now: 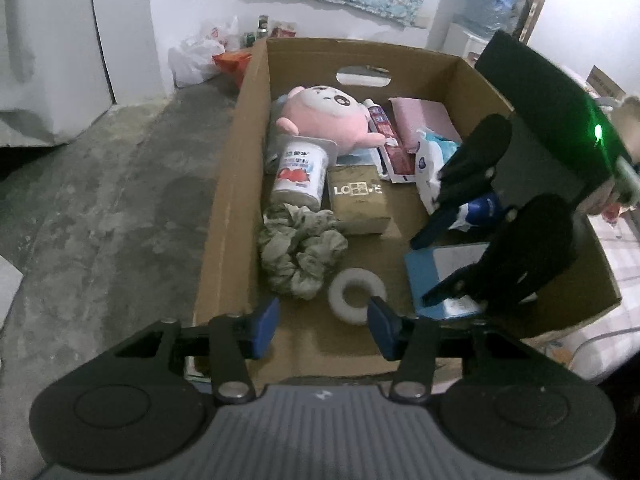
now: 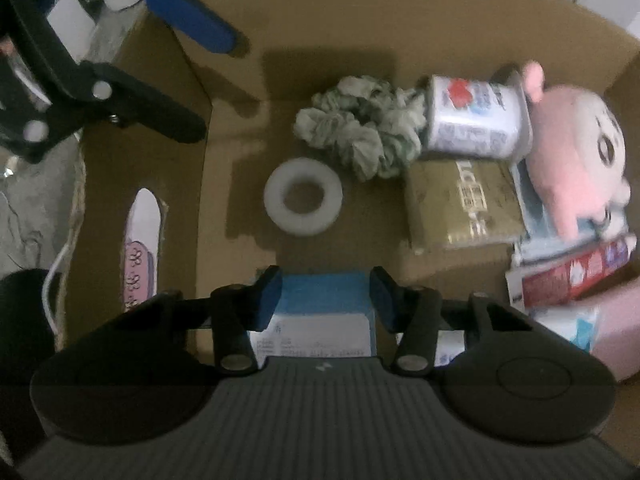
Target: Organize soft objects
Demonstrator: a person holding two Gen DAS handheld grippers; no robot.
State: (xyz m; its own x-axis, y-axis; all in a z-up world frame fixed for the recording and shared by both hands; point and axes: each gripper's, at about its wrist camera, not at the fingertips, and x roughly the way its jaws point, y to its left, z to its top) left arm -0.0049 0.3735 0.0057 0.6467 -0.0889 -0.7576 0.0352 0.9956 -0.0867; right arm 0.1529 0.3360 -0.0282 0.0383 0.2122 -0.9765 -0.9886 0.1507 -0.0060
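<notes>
In the cardboard box [image 2: 420, 12], the right gripper [image 2: 326, 294] sets its half-open fingers either side of the blue box [image 2: 324, 300], seemingly ready to lift it, while the left gripper [image 1: 324, 320] hovers empty, half-open, near the green scrunchie [image 1: 300, 252].

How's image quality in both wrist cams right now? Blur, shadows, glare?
Left wrist view: dim but fairly sharp at centre, the plush toy and scrunchie clear; fisheye bends the cardboard box walls; a green LED flares on the right gripper. Right wrist view: motion blur smears the tissue pack lettering and the cup; hard shadows surround the white ring.
</notes>
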